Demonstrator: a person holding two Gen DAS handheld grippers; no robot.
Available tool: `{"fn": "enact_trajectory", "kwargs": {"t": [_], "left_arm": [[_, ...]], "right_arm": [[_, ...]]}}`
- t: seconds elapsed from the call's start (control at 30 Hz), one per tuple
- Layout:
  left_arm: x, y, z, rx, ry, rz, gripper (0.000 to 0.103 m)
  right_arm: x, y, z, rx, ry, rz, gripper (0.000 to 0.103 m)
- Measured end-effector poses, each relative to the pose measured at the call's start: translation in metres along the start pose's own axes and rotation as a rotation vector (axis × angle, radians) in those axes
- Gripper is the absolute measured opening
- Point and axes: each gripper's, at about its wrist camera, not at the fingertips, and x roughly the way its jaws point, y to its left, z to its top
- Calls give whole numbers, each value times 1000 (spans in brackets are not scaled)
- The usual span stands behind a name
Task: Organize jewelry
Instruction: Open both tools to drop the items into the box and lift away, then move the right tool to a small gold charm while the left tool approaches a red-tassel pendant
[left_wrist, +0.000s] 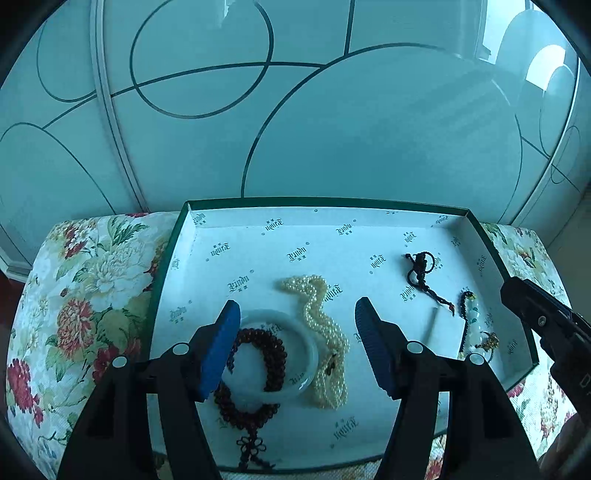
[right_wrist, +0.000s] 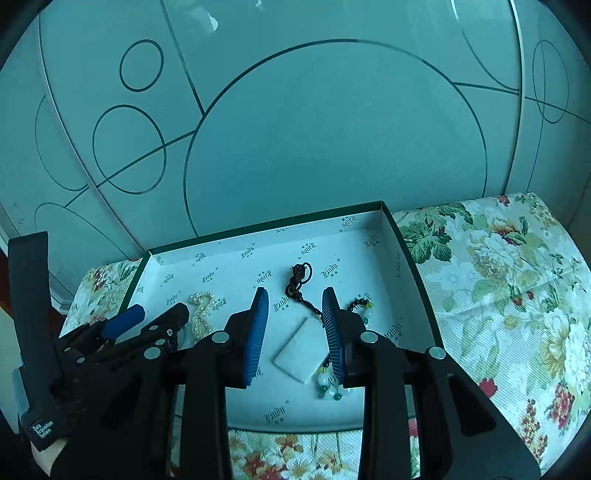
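Note:
A shallow green-rimmed box (left_wrist: 332, 202) (right_wrist: 258, 226) with printed white lining holds the jewelry. My left gripper (left_wrist: 297, 302) is open above a white bangle (left_wrist: 314, 354), a dark red bead bracelet (left_wrist: 275, 354) lying across it, and a pearl necklace (left_wrist: 319, 317). My right gripper (right_wrist: 295, 293) is open too. A flat white pendant (right_wrist: 301, 350) on a black cord (right_wrist: 297, 282) lies on the lining between its fingers, untouched. A green and white bead string (right_wrist: 330, 387) (left_wrist: 472, 317) runs under its right finger. The black cord (left_wrist: 419, 271) sits farther back.
The box rests on a floral cloth (left_wrist: 85, 295) (right_wrist: 498, 277). A teal glass panel (left_wrist: 332, 110) with curved lines stands right behind it. Each gripper shows in the other's view: the right gripper (left_wrist: 535, 314), the left gripper (right_wrist: 147, 321). The pearl necklace (right_wrist: 201, 314) lies beside the left gripper.

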Motion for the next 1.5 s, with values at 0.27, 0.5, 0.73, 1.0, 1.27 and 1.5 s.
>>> {"fn": "enact_trajectory", "kwargs": {"t": [0.27, 0.5, 0.73, 1.0, 1.27, 1.5], "left_arm": [[-42, 15, -39, -43, -5, 9, 64], [-67, 31, -83, -93, 24, 25, 64], [-73, 39, -118, -107, 65, 50, 64], [-78, 47, -135, -129, 79, 65, 64], [-79, 48, -136, -126, 80, 67, 64], [-73, 52, -138, -135, 95, 70, 64]], "right_arm": [[-40, -3, -47, 18, 51, 7, 30], [-63, 0, -93, -3, 114, 2, 30], [-75, 8, -129, -29, 161, 9, 30], [-68, 29, -136, -74, 179, 41, 30], [-41, 52, -139, -132, 226, 48, 30], [-30, 62, -137, -160, 230, 42, 30]]}}
